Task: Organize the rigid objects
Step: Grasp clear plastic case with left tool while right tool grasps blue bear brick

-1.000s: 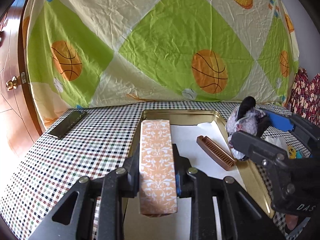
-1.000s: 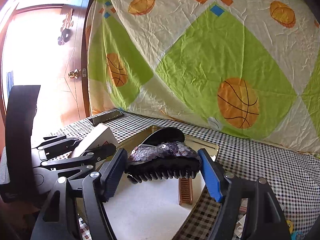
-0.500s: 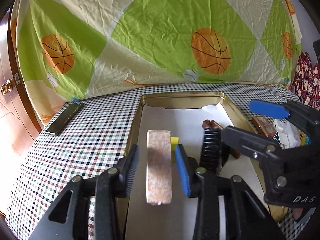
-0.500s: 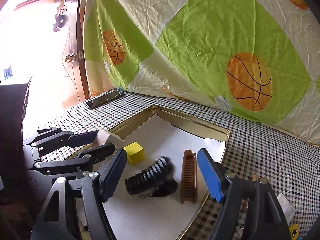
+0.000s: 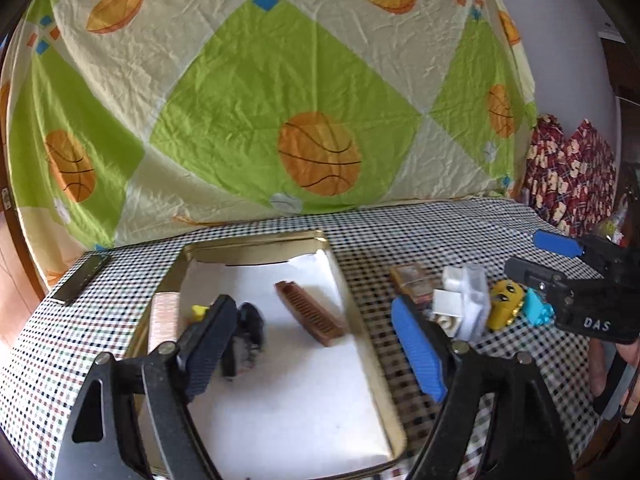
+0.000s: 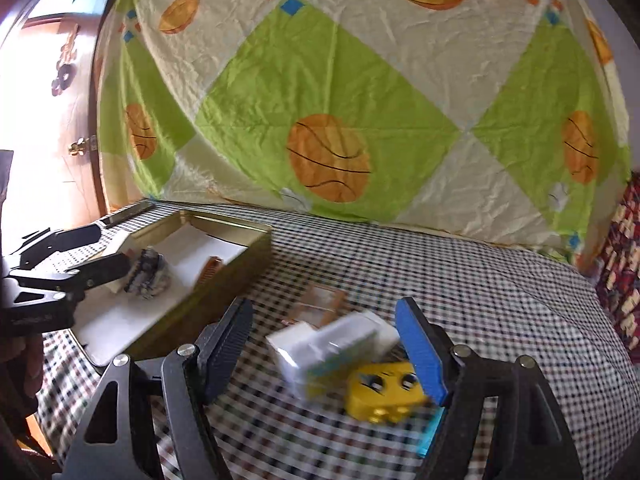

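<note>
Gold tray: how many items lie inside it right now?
4 in the gold tray: patterned box along the left wall, yellow cube beside it, dark hair claw, brown comb mid-right. The left gripper may hide more.

White letters "DAS" on black body of right hand-held gripper (image 5: 560, 258), seen at right edge of left wrist view. Lettering cut short by frame edge; further characters cannot be told. Faint pale print on black body of left hand-held gripper (image 6: 108, 254) at left edge of right wrist view: blurred, unreadable. Small print on white box (image 6: 332, 344): smeared by motion, unreadable. No other legible text, brand, number or sign.
</note>
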